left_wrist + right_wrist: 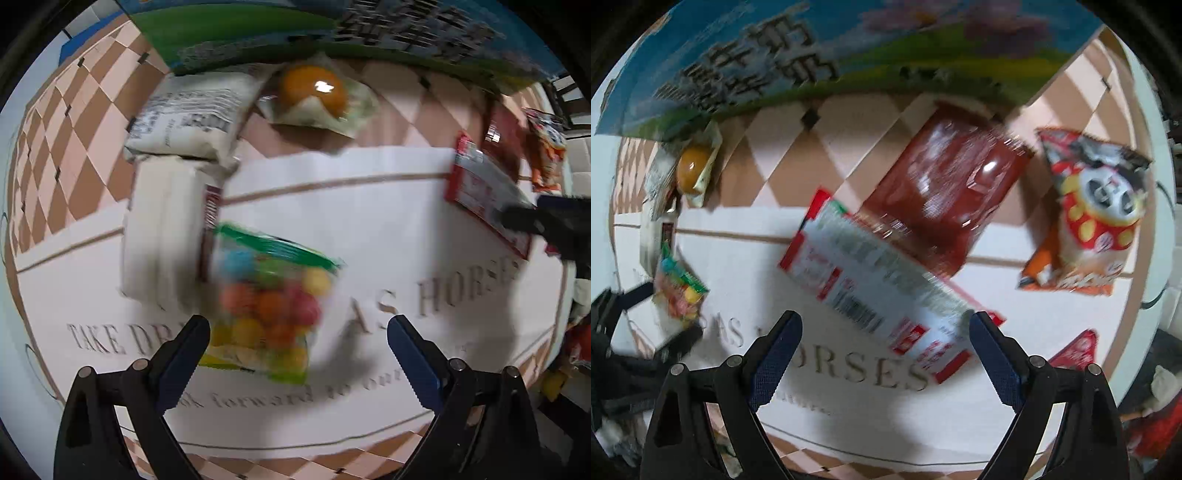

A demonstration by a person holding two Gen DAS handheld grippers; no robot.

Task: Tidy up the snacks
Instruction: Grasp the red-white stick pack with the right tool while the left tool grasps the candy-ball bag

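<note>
Both views are smeared, so I read positions coarsely. My left gripper [297,334] points down at the printed tablecloth [369,236] with its fingers spread wide and nothing between the pads; the bag of coloured candy balls [269,302] lies just ahead of them, toward 11 o'clock from the fingertips, its near edge overlapping the left finger in the view, though I cannot tell whether they touch. A white packet [166,236] sits beside the candy bag at about 10 o'clock, a printed white pouch [195,114] beyond that, and a wrapped orange-topped bun [314,96] at 12 o'clock in front of the big blue-and-green box [240,40]. My right gripper [886,332] also stands wide open and empty, over the red-and-white packet [879,284], which lies tilted with its lower corner between the two fingers. A dark red pouch [953,184] lies against that packet toward 1 o'clock, and an orange-and-black snack bag [1097,214] sits well apart at 2 o'clock. My judgement is that this is the approach to two pickups, with none of the sorting visibly done. To do it well: slow down so the blur clears, centre each packet between the pads, turn the right wrist so the fingers cross the red-and-white packet's short side, and close gently on the candy bag, since loose balls will shift under pressure.
</note>
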